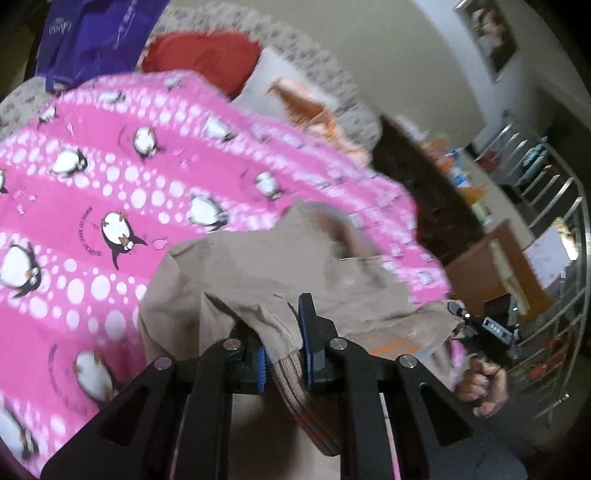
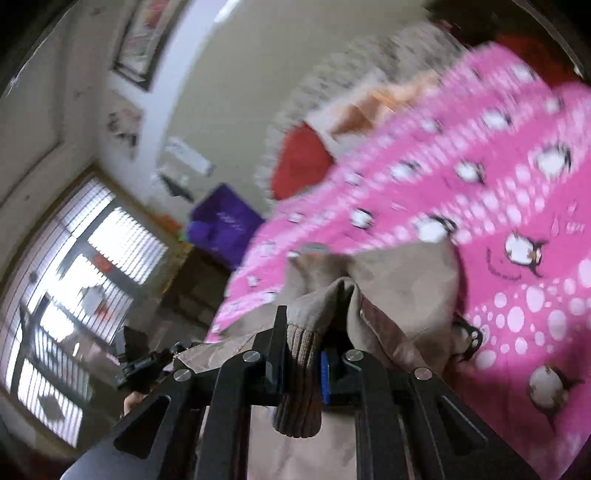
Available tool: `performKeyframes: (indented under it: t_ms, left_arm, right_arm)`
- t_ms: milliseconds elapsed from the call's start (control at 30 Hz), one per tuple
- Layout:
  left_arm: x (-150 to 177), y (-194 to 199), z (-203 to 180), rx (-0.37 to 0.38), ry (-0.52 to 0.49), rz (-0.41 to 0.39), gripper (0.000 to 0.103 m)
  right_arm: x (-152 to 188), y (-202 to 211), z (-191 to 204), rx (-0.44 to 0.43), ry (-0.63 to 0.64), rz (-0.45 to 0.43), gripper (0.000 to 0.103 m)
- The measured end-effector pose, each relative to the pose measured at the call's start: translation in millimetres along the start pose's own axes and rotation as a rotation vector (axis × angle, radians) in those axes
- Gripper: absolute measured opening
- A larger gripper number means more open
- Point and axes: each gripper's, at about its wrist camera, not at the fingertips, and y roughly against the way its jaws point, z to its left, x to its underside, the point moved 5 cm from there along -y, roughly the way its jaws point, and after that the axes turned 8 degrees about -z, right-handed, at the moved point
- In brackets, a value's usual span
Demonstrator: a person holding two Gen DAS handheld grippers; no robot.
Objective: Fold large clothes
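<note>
The left gripper (image 1: 282,341) has its blue-padded fingers (image 1: 308,343) clamped on the ribbed hem of a beige-brown soft jacket with knitted cuffs (image 1: 266,269), and the cloth bunches up over the pads and drapes forward onto a bright pink fleece blanket printed with penguins and white dots (image 1: 92,192) that covers the bed. Beyond the blanket lie a red cushion (image 1: 207,55) and a purple carrier bag (image 1: 99,33). Moving right, the person's hand (image 1: 482,387) shows in the left wrist view; in the right wrist view the right gripper (image 2: 301,354) is likewise closed tight on a ribbed brown band of the same jacket (image 2: 402,273), which hangs between the two grips just over the pink blanket (image 2: 498,206). The step in hand looks like carrying the held hem edge across the garment to make a fold. To do it well, both grips should keep even tension so the edge runs straight, both travel at one pace, and the hem be laid flat on the blanket, lined up with the far edge, before either grip lets go; uneven pull would skew the fold or drag the blanket.
</note>
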Motion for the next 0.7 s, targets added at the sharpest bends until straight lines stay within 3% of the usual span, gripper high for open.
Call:
performKeyframes:
  t_ms: [133, 267, 333, 400, 500, 600, 700]
  left_arm:
    - [9, -44, 24, -0.064, 0.01, 0.088, 0.018]
    - [20, -55, 31, -0.048, 0.042, 0.117, 0.026]
    - [23, -51, 30, -0.02, 0.047, 0.127, 0.038]
    - [21, -43, 24, 0.013, 0.036, 0.134, 0.07]
    - [14, -23, 14, 0.052, -0.012, 0.136, 0.073]
    - [4, -1, 16, 0.028, -0.023, 0.098, 0.073]
    - [-8, 31, 11, -0.001, -0.036, 0.006, 0.073]
  right_arm:
    - [6, -31, -49, 0.113, -0.129, 0.061, 0.013]
    - [14, -40, -69, 0.143, -0.171, 0.073, 0.02]
    - [18, -39, -69, 0.128, -0.178, 0.079, 0.023]
    - [17, -32, -65, 0.119, -0.169, 0.08, 0.034]
    - [13, -14, -50, 0.087, -0.152, 0.071, 0.048]
    - [6, 11, -32, 0.08, -0.11, 0.04, 0.05]
    - [-3, 33, -13, 0.116, -0.024, 0.009, 0.05]
